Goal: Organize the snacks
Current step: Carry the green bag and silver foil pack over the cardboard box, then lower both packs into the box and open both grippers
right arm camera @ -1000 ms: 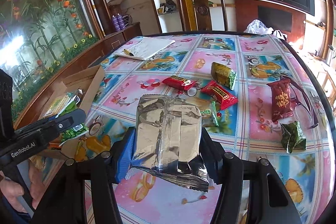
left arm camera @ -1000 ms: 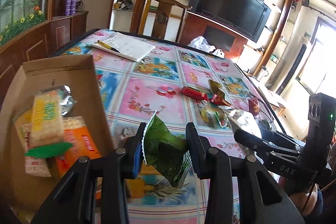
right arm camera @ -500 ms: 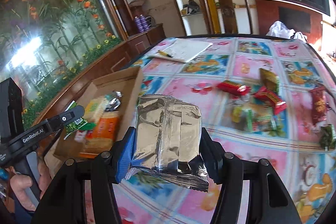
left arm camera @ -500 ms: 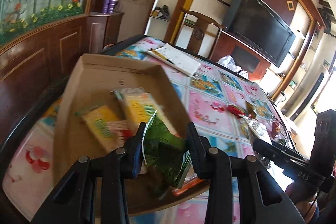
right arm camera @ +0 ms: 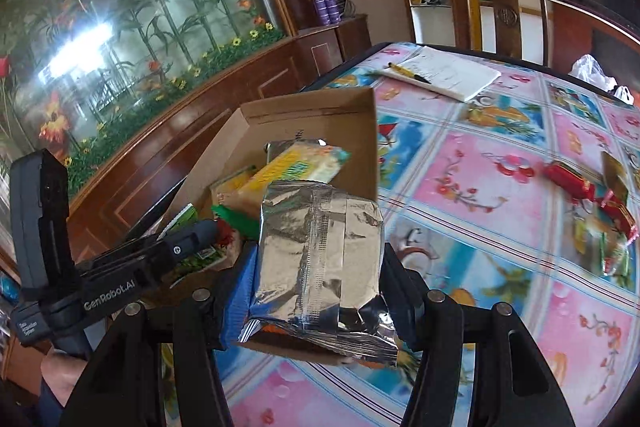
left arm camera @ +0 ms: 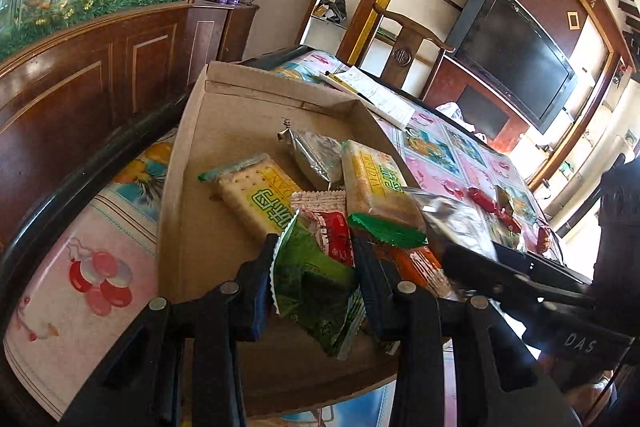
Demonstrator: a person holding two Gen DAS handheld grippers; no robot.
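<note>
My left gripper (left arm camera: pixel 314 267) is shut on a green snack packet (left arm camera: pixel 316 287) and holds it over the near end of a shallow cardboard box (left arm camera: pixel 224 131). The box holds cracker packs (left arm camera: pixel 256 195), a silver pouch (left arm camera: pixel 316 155) and red and orange packets (left arm camera: pixel 336 231). My right gripper (right arm camera: pixel 320 267) is shut on a large silver foil packet (right arm camera: pixel 320 251), held above the box's near right corner (right arm camera: pixel 360 131). The left gripper also shows in the right wrist view (right arm camera: pixel 192 239). Loose red and green snacks (right arm camera: pixel 592 199) lie on the table at the right.
The table has a colourful patterned cloth (right arm camera: pixel 480 187). A notepad with a pen (right arm camera: pixel 444 71) lies at the far side. A wooden chair (right arm camera: pixel 504 11) stands behind the table. A dark wood cabinet (left arm camera: pixel 100 67) runs along the left. A white plastic bag (right arm camera: pixel 592 71) sits far right.
Both grippers have swung left from the loose snacks toward the cardboard box, each still holding its packet. The left gripper is now over the box's contents; the right is at its corner.
</note>
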